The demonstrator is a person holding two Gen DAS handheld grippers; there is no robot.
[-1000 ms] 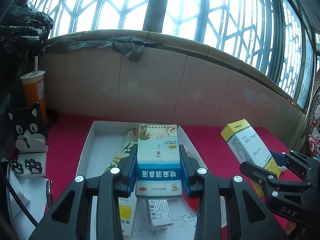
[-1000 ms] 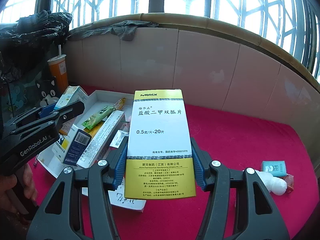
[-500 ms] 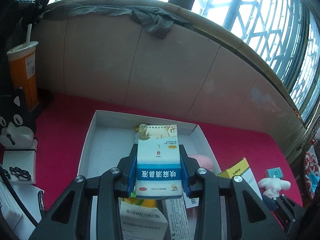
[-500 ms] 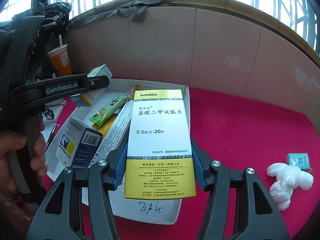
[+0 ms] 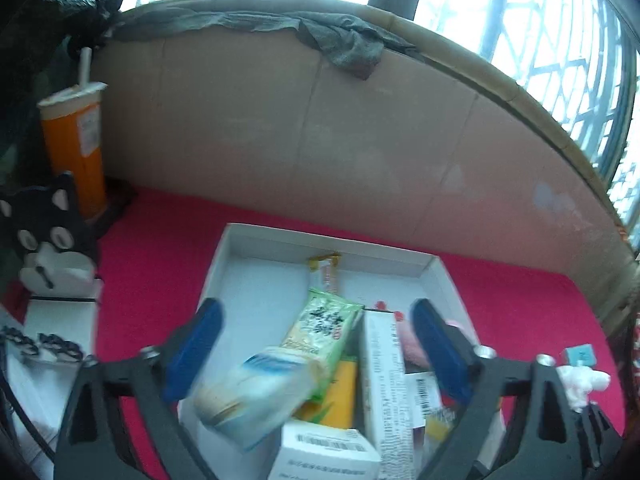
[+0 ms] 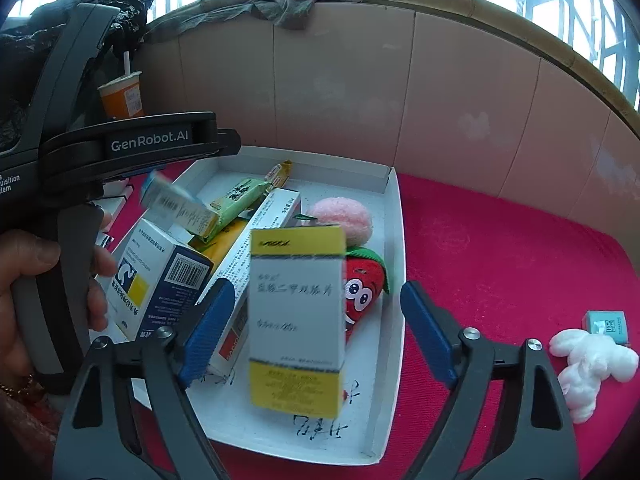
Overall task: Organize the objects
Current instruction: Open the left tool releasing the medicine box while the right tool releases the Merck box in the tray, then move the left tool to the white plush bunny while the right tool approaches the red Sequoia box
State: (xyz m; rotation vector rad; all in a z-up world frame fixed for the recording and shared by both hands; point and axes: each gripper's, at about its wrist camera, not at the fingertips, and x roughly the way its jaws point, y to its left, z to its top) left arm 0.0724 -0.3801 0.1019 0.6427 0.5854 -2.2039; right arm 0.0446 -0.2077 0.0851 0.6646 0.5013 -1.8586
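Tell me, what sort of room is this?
Probably a home window nook: a large latticed window above a tiled ledge wall, a red cloth-covered surface, and a white cardboard tray of medicine boxes and plush toys.

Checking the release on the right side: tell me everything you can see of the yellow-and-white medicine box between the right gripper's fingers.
The yellow-and-white medicine box is a tall cardboard carton: yellow bands at top and bottom, a white middle with dark print, too motion-blurred to read. It stands roughly upright over the white tray, in front of the strawberry plush. The right gripper has just been opening; its blue pads stand clear of both sides, so nothing grips the box. Whether its base touches the tray floor is unclear.
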